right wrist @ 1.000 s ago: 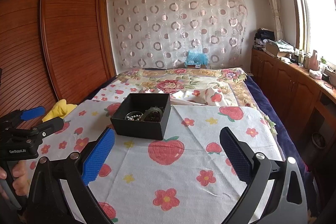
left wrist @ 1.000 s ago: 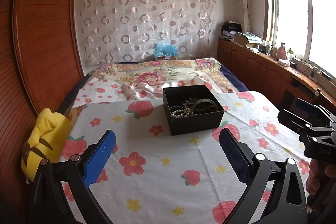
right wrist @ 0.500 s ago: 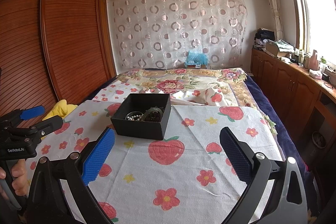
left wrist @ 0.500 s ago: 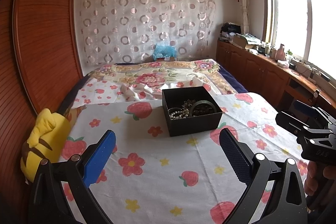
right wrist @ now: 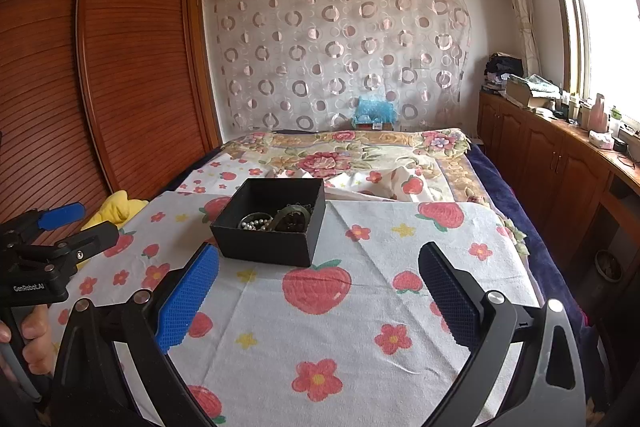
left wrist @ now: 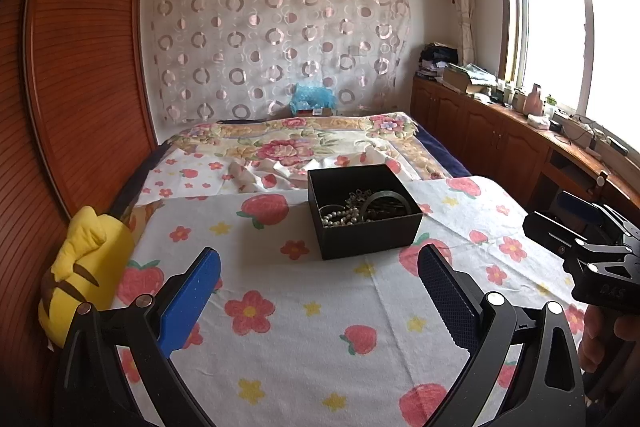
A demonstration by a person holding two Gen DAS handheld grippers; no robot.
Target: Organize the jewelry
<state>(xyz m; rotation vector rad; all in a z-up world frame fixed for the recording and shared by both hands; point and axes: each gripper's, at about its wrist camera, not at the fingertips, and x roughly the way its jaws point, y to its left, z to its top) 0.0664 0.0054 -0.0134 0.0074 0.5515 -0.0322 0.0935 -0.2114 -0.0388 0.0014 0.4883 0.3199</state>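
One bed fills the lower half of both views, covered by one white sheet (left wrist: 304, 291) printed with strawberries and flowers, with one floral blanket (left wrist: 304, 143) beyond it toward the middle of the frame. One slatted wooden wardrobe (right wrist: 120, 67) takes up the left side, and one curtain (left wrist: 276, 39) with ring patterns hangs across the centre top. One row of wooden cabinets (right wrist: 560, 163) runs along the right edge under the window, its top cluttered with small things too small to count.

One yellow plush toy (left wrist: 84, 267) lies at the left edge of the left wrist view.

One black box (left wrist: 362, 209) sits open on the sheet, just right of centre in the left wrist view and just left of centre in the right. Inside lies the jewelry: one string of pearls (left wrist: 344, 217), one dark bangle (left wrist: 386, 201), and a tangle of chain I cannot count.

Two grippers are held above the sheet, both empty. The left gripper (left wrist: 318, 301) has its jaws spread wide; the right gripper (right wrist: 318, 301) likewise stands wide apart. Both are well short of the box.
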